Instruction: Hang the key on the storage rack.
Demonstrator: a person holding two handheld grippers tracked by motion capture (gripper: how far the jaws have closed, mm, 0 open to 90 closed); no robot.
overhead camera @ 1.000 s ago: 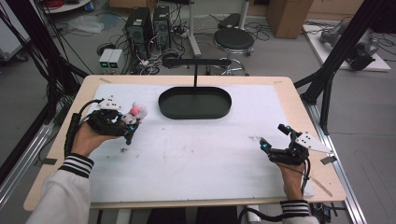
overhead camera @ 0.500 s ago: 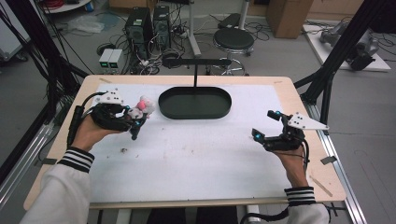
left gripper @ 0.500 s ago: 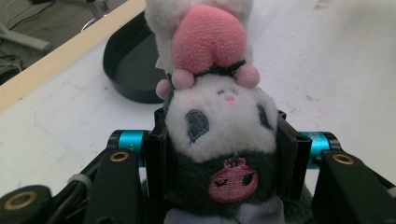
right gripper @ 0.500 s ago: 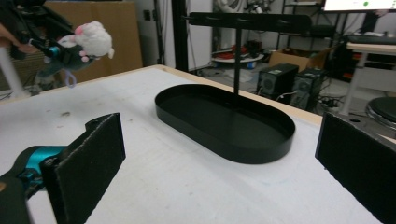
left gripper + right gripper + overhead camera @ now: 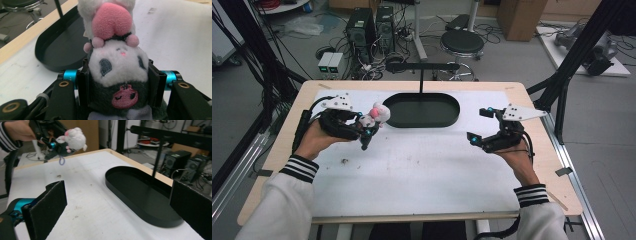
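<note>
While left tool [image 5: 366, 131] clamps plush toy [image 5: 377, 114] — beside black tray [image 5: 422, 110] | right tool [image 5: 480, 125] agape

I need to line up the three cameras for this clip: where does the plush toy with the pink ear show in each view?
High view: the white, grey and pink plush toy sits left of centre, held by the left gripper.
Left gripper view: it fills the centre, clamped between the fingers.
Right gripper view: it hangs at upper left.
Shared landmark: the black oval tray.
</note>
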